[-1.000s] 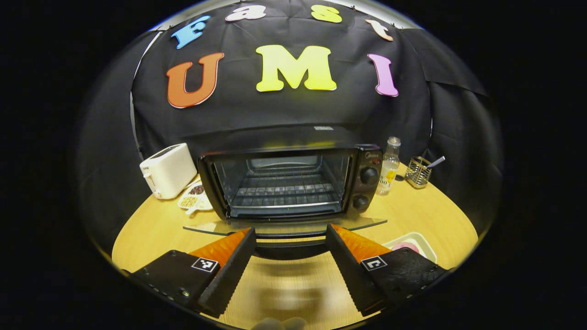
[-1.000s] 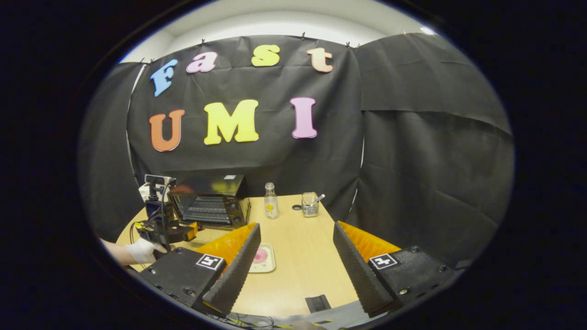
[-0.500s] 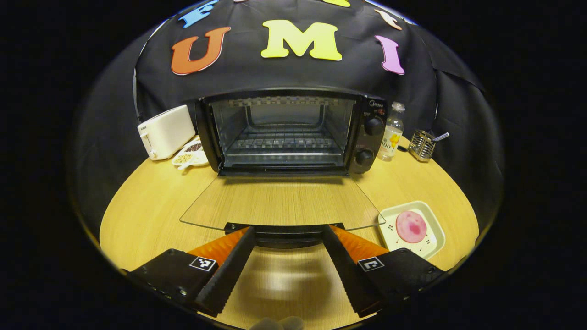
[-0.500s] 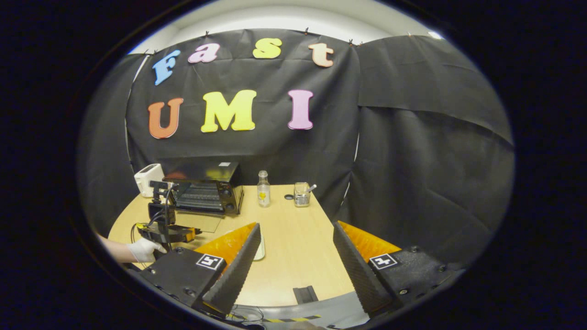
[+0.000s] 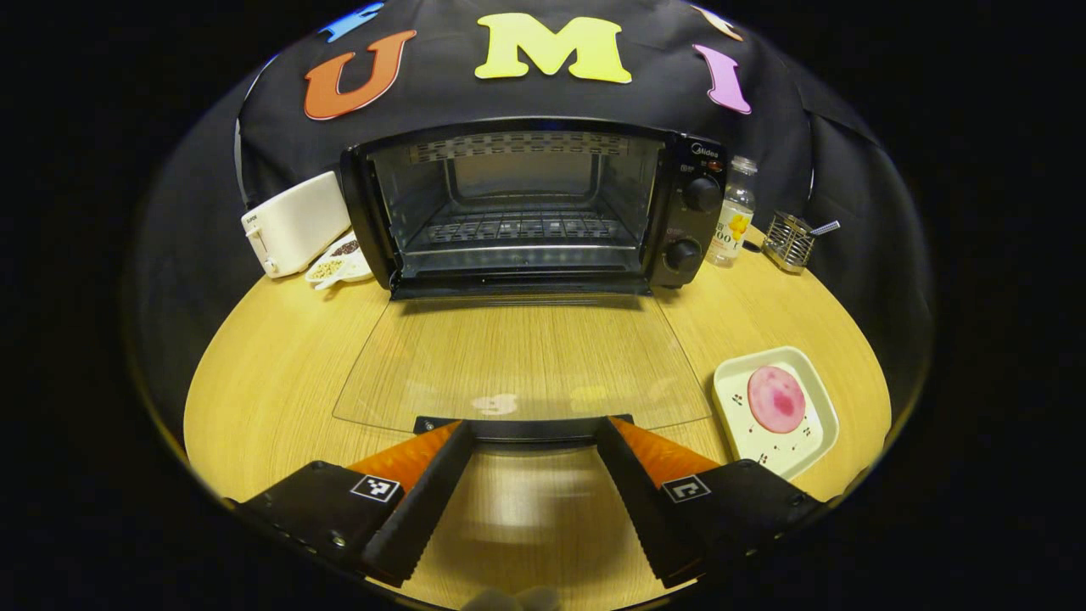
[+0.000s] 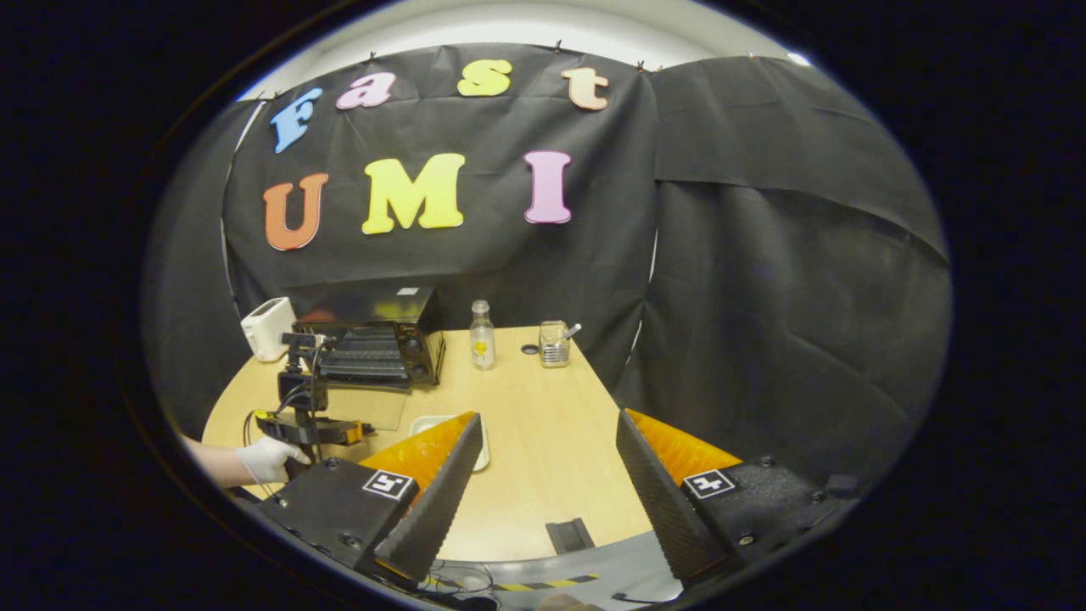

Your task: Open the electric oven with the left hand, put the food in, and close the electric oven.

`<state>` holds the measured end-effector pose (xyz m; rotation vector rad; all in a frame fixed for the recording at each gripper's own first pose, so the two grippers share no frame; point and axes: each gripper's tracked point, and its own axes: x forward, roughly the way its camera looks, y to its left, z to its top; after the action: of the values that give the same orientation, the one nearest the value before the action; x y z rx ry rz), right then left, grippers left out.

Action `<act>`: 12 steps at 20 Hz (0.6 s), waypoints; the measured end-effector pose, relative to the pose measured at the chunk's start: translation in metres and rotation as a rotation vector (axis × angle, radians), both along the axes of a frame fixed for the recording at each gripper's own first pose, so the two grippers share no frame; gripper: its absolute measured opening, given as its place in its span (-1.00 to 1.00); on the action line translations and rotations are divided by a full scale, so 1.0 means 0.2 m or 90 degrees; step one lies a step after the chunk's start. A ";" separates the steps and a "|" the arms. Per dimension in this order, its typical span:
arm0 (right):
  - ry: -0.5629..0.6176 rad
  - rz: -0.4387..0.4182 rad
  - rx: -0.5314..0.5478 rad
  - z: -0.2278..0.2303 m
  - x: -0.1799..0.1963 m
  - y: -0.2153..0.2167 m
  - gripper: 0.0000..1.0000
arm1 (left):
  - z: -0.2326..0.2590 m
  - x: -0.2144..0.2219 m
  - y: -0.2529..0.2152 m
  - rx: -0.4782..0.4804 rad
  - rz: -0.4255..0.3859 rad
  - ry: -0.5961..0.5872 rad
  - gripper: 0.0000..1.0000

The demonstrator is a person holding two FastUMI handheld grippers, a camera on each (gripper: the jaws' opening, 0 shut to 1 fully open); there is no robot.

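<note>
The black electric oven (image 5: 526, 204) stands open at the back of the round wooden table, its wire rack bare. Its glass door (image 5: 517, 356) lies flat toward me, and the dark door handle (image 5: 523, 429) sits just at the tips of my open left gripper (image 5: 530, 428). A pink round piece of food (image 5: 775, 399) rests on a white square plate (image 5: 738, 382) to the right of the door. In the right gripper view the oven (image 6: 373, 344) is far left, and a gloved hand (image 6: 267, 458) holds the left gripper (image 6: 310, 424). My right gripper (image 6: 547, 424) hangs open and empty over the table's near edge.
A white toaster (image 5: 293, 222) and a small dish of grains (image 5: 338, 265) sit left of the oven. A clear bottle (image 5: 735, 222) and a wire holder (image 5: 787, 241) stand to its right. The white plate's edge (image 6: 428, 422) peeks from behind my right gripper's left finger.
The oven door has swung down from half open to lying flat, with my left gripper following its handle down. The right gripper has drifted slightly and stays open.
</note>
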<state>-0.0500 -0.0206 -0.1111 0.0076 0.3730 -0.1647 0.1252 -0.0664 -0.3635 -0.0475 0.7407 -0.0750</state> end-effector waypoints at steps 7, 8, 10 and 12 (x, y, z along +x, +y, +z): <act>0.004 0.060 0.003 -0.05 0.11 0.14 1.00 | 0.09 -0.03 0.06 -0.003 0.002 -0.047 0.94; 0.009 0.069 0.002 -0.07 0.14 0.15 1.00 | 0.12 -0.04 0.09 -0.011 0.011 -0.062 0.94; 0.021 0.089 0.005 -0.14 0.20 0.17 1.00 | 0.21 -0.09 0.16 -0.024 0.027 -0.091 0.94; 0.048 0.116 0.018 -0.25 0.28 0.20 1.00 | 0.33 -0.16 0.25 -0.036 0.043 -0.127 0.94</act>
<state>0.0067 0.0188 -0.1610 -0.0053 0.4495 0.0200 0.0930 -0.0158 -0.2978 -0.1168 0.5365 -0.0353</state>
